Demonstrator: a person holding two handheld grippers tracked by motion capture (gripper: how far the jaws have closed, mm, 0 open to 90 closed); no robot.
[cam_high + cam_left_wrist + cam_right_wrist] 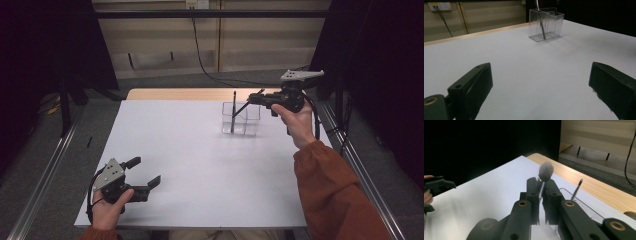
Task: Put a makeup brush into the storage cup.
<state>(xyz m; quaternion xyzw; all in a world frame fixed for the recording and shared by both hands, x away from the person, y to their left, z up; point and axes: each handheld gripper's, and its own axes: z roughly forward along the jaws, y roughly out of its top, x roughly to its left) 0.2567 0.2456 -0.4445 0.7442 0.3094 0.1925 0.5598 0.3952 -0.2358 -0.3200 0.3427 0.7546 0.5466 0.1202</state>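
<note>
A clear divided container stands on the white table toward the far right. One thin dark brush stands upright in its left part. My right gripper hovers just right of and above the container, shut on a second brush with a fluffy grey head that pokes out past the jaw tips. That held brush slants down toward the container. My left gripper rests at the near left of the table, open with nothing between its jaws. The container lies far ahead of it.
The table's wooden far edge runs behind the container. Metal rails flank both sides of the table. A black cable hangs down the back wall. The left hand with its gripper appears at the left of the right gripper view.
</note>
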